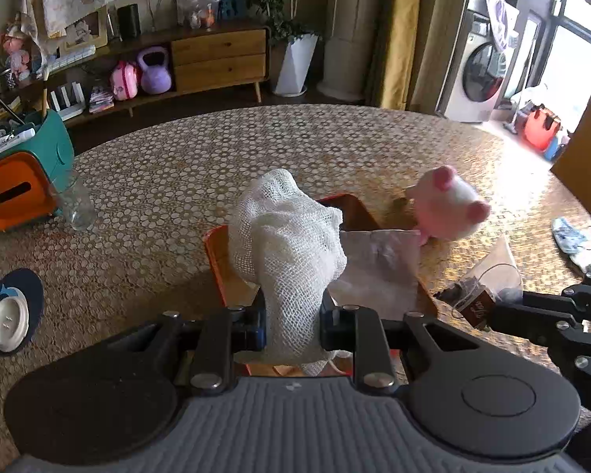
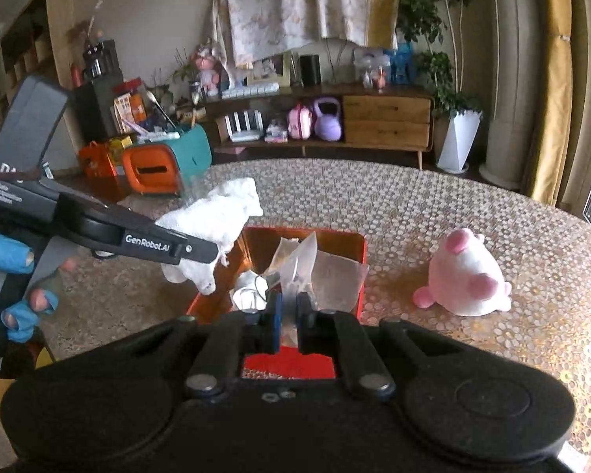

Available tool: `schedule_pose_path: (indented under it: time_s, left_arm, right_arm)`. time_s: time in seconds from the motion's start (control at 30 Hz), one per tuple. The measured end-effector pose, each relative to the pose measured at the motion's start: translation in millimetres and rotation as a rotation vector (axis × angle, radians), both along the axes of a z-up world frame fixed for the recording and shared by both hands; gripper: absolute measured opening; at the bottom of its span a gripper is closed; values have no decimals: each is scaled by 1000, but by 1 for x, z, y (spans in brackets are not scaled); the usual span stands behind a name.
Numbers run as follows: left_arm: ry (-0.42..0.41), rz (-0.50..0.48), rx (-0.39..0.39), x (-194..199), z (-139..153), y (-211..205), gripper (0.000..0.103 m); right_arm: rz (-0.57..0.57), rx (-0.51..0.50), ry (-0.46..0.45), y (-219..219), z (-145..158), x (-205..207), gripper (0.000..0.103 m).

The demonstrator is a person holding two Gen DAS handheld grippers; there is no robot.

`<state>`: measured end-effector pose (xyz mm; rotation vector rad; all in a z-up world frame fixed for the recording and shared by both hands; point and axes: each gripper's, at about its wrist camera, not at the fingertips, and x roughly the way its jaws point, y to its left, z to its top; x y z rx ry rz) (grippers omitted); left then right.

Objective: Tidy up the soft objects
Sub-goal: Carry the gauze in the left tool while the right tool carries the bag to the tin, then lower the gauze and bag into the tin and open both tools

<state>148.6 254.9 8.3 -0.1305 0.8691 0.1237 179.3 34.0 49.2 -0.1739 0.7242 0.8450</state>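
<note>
White gauze cloth (image 1: 291,252) bunched, held above orange tray (image 1: 216,252); pink plush (image 2: 467,276) on table beside tray.

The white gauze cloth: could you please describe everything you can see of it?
The gauze cloth is white, open-weave mesh, soft and crumpled. The left gripper is shut on its lower part, so it stands bunched up from the fingers and droops over at the top. It is held in the air above the left edge of the orange tray. Apart from the gripper, whether anything touches it cannot be told.

Matte black left gripper (image 2: 201,252) lettered "GenRobot.AI", silver screws, blue pads; seemingly blue-gloved hand (image 2: 17,276), fingertips bare.
</note>
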Motion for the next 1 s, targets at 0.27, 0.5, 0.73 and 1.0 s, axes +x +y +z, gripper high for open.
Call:
schedule_pose_path:
  time_s: [0.27, 0.5, 0.73, 1.0]
  left_arm:
    - [54, 1, 23, 34, -25, 9, 23]
    - [93, 6, 35, 61, -45, 14, 23]
    - [122, 5, 8, 75, -61, 15, 23]
    - [151, -2, -7, 79, -79, 15, 23]
  right_arm:
    - [-5, -33, 44, 26, -27, 29, 7]
    - [-17, -86, 77, 47, -51, 51, 7]
    - [-27, -136, 106, 60, -74, 69, 8]
    - [-38, -163, 128, 61, -94, 74, 8]
